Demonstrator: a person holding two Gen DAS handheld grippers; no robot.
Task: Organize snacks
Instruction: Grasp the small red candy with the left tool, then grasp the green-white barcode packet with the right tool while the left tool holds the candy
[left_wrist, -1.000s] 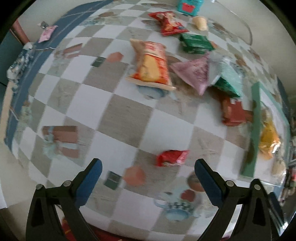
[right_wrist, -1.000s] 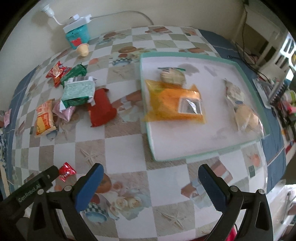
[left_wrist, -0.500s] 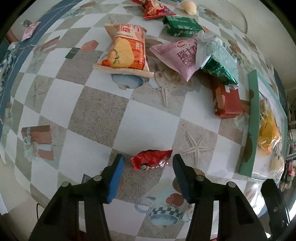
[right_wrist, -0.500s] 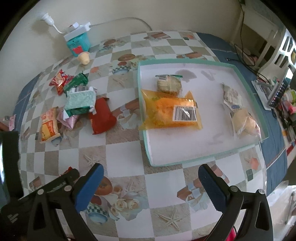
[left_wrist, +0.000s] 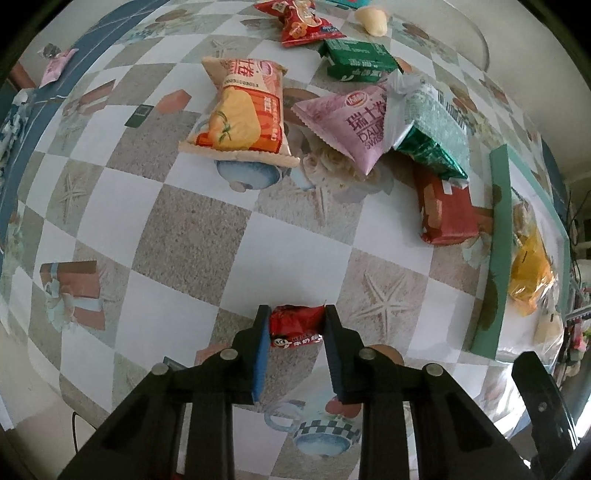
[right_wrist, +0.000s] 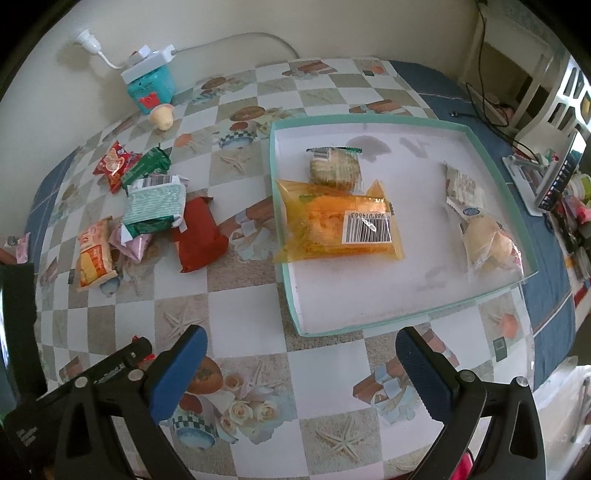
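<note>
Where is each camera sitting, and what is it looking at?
Left wrist: sits on the left gripper, looking straight down at the table; its two black fingers show, shut on a small red snack.
Right wrist: sits on the right gripper, looking steeply down over the table toward the teal tray; its open blue-padded fingers show, plus part of the left gripper at the lower left.
Shared: both see the snack pile, such as the red pack, and the tray.

A white power strip (right_wrist: 149, 61) is lying on a teal box (right_wrist: 151, 86) against the wall, its cable (right_wrist: 243, 38) trailing right of the box, behind the checkered tablecloth (right_wrist: 240, 295).
</note>
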